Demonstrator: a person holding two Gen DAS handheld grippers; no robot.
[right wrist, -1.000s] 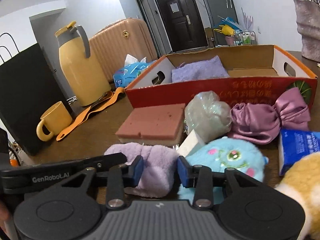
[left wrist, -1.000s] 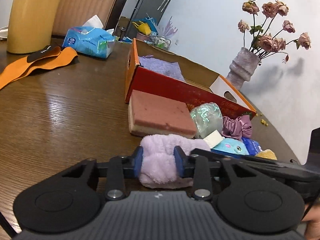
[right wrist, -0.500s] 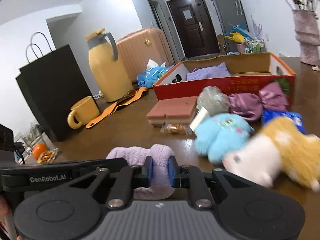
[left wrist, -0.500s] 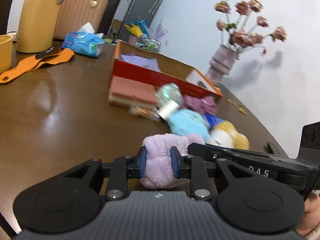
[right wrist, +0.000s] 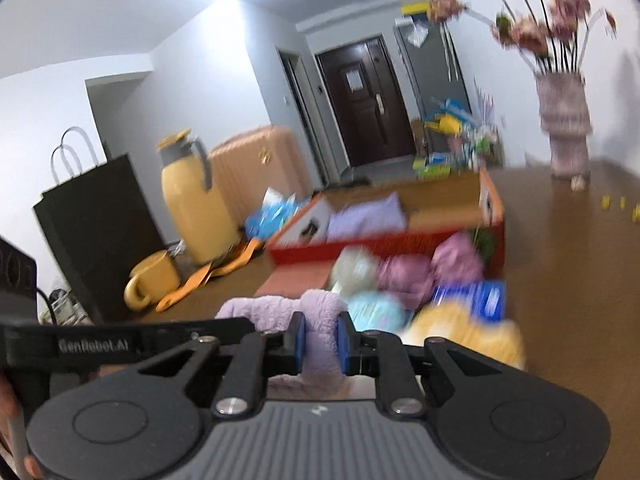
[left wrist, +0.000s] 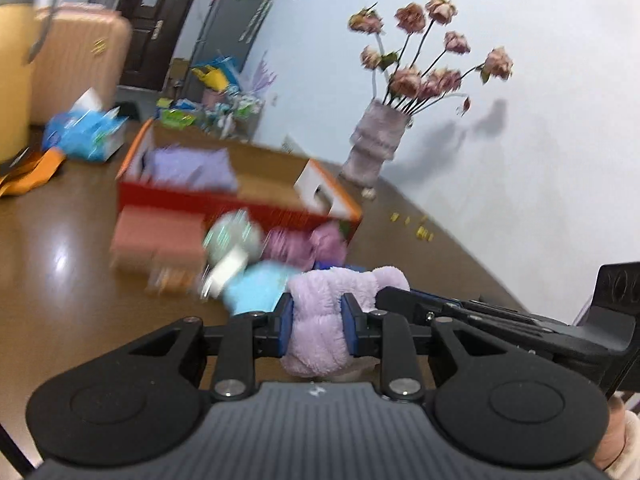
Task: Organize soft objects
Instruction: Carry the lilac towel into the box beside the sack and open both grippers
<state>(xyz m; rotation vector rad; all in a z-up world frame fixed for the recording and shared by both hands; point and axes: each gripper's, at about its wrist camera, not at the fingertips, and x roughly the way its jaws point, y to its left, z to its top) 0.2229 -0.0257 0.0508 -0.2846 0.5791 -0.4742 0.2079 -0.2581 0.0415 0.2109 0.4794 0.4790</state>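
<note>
**Both grippers lift the lilac cloth off the table**

Left wrist view: the left gripper [left wrist: 317,322] is clamped on one end of the fluffy lilac cloth [left wrist: 324,320], blue pads pressed into the pile. Its jaws closed further within the last second and have held since. A second ago the cloth lay on the wooden table [left wrist: 72,240] right before the pink sponge block [left wrist: 158,240]; now it hangs clear of the surface, and the pile of soft things sits further off (heavy blur, so details are unclear). The right tool's finger [left wrist: 460,310] reaches in from the right.

Right wrist view: the right gripper [right wrist: 320,344] is pinched tight on the cloth's other end [right wrist: 320,336], squeezed thinner than a second ago. Ahead is the red cardboard box [right wrist: 384,242], a purple towel [right wrist: 366,216] already inside, with the blue plush [right wrist: 374,310] and yellow plush [right wrist: 464,334] on the table before it.

Judgement: grasp done, carry underway; next is probably spreading or folding the cloth, then into the box.
</note>
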